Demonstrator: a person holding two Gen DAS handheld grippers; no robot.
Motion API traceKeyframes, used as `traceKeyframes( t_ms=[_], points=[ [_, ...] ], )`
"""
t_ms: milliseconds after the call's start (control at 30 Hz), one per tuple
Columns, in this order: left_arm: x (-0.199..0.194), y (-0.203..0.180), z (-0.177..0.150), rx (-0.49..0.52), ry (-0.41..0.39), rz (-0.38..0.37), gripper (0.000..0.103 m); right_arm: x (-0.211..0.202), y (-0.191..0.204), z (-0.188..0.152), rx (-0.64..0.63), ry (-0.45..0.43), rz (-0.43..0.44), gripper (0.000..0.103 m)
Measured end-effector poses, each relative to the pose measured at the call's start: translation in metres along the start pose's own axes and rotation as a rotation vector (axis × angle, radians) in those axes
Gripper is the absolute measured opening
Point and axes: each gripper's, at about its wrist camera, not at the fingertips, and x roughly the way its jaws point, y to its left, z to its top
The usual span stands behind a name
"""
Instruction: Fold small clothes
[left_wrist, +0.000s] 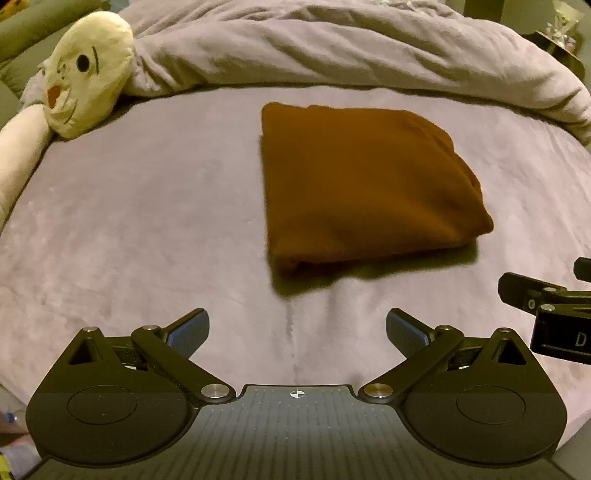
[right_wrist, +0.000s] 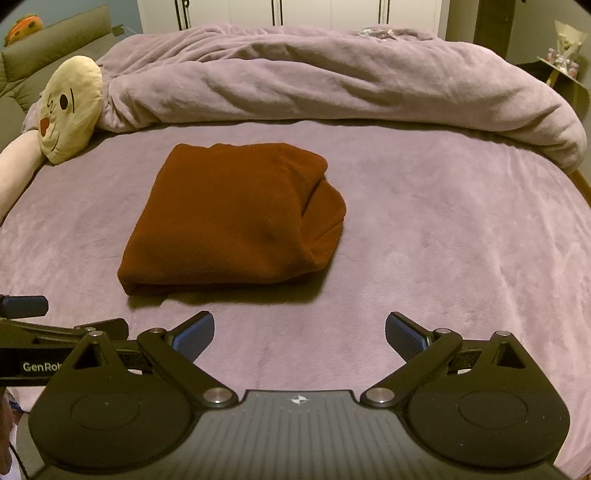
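brown garment (right_wrist: 236, 218) lies folded on bed (right_wrist: 443, 236); both grippers empty, spread.

Home bedroom; bed (right_wrist: 443, 221), rumpled duvet (right_wrist: 332, 81), plush pillow (right_wrist: 70, 107)

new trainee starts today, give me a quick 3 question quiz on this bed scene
1. True or false: the left gripper is shut on the brown garment.
2. Which lies beside the plush toy? A) bunched blanket B) a laptop C) a shoe
3. Fill in: the right gripper is ___ and holds nothing.

Key: 1 false, it is open and short of the garment; 2 A; 3 open.
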Motion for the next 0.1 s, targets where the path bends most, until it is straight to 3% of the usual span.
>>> traceKeyframes(
  t_ms=[100],
  points=[
    [0.0012,0.0007,-0.0001,-0.003,0.01,-0.001,0.103,0.0009,0.0003,0.0004,-0.002,0.001,-0.003,0.099]
  ],
)
